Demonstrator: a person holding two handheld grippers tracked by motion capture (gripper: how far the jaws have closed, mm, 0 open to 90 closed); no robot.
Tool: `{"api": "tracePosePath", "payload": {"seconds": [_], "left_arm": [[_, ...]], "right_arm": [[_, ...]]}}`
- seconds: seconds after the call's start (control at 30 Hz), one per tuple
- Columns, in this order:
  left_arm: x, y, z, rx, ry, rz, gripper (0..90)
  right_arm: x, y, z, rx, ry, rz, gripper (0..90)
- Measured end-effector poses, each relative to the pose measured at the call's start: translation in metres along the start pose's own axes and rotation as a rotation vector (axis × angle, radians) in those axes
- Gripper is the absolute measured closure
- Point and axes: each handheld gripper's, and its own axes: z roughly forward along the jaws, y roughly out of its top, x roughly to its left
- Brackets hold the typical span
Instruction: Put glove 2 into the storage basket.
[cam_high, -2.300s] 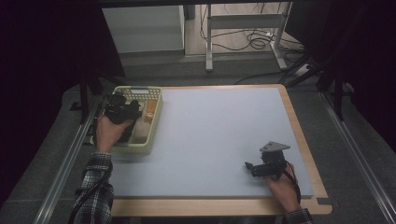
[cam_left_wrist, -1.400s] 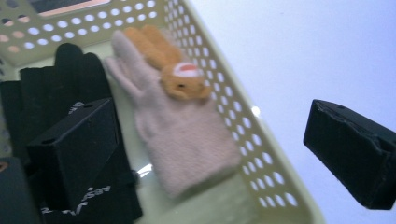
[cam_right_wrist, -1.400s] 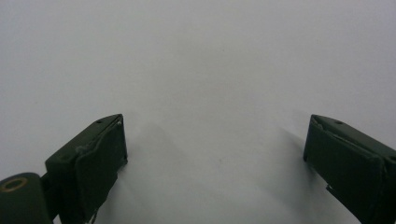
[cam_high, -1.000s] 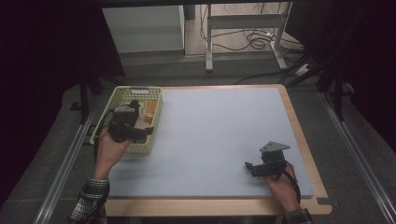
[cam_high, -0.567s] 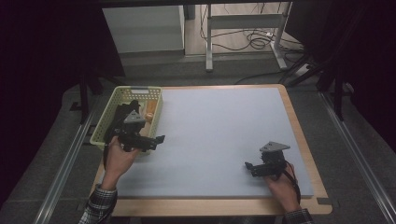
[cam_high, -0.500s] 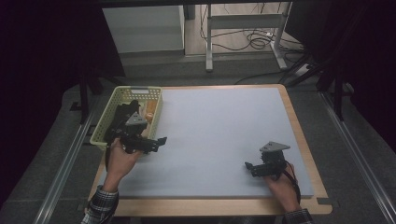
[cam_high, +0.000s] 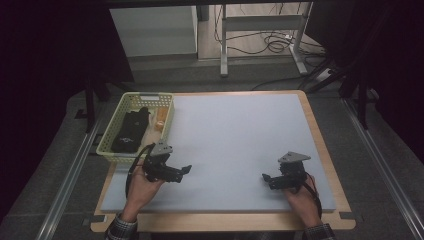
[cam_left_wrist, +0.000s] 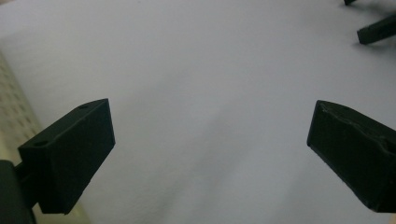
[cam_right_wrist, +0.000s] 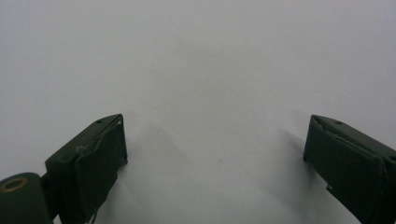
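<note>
Pulling back from the basket (cam_high: 131, 148), the left tongs (cam_high: 182, 170) have come off the black bundle (cam_high: 131, 131) they were over a couple of seconds ago and now sit on the near side of the basket, just past its near-right corner, over bare surface (cam_high: 235, 135). The bundle lies inside the basket, along its left half, with a small orange-and-white item (cam_high: 159, 125) beside it against the basket's right wall. My reading is that the drop into the basket is done, and the left hand (cam_high: 142, 186) is retreating to a rest pose rather than reaching for anything new.

In the left gripper view the left tongs (cam_left_wrist: 210, 154) are spread wide, nothing between the jaws but pale surface, with the basket's perforated wall (cam_left_wrist: 11, 105) at the frame's left edge. They hold nothing and touch nothing.

The right tongs (cam_high: 266, 178) rest well away from the basket, toward the near-right part of the surface, in the same place as in the earlier frames. In the right gripper view the right tongs (cam_right_wrist: 215, 149) are equally wide apart and empty, only blank surface ahead.
</note>
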Motion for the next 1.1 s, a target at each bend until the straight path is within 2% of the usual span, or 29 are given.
{"api": "tracePosePath", "payload": {"seconds": [0.07,0.37,0.53,0.77,0.9,1.0,1.1], "left_arm": [[-0.006,-0.007,0.006,0.000,-0.010,0.005,0.9],[-0.019,-0.028,0.024,0.021,-0.044,0.018,0.0],[-0.021,-0.036,0.032,0.060,-0.027,0.039,0.0],[-0.022,-0.045,0.043,0.099,-0.021,0.041,0.0],[-0.023,-0.047,0.047,0.131,-0.004,0.049,0.0],[-0.019,-0.047,0.049,0.141,-0.028,0.015,0.0],[-0.019,-0.047,0.049,0.143,-0.024,0.021,0.0]], "right_arm": [[0.000,0.000,0.000,0.000,0.000,0.000,5.6],[0.000,0.000,0.000,-0.001,-0.002,-0.002,5.6],[0.000,0.000,0.000,-0.001,-0.002,-0.002,5.6],[0.000,0.000,0.000,-0.001,0.000,0.000,5.6],[0.000,0.000,0.000,-0.001,0.000,-0.001,5.6],[0.000,0.000,0.000,-0.001,0.000,-0.001,5.7],[0.000,0.000,0.000,-0.001,0.000,-0.001,5.7]]}}
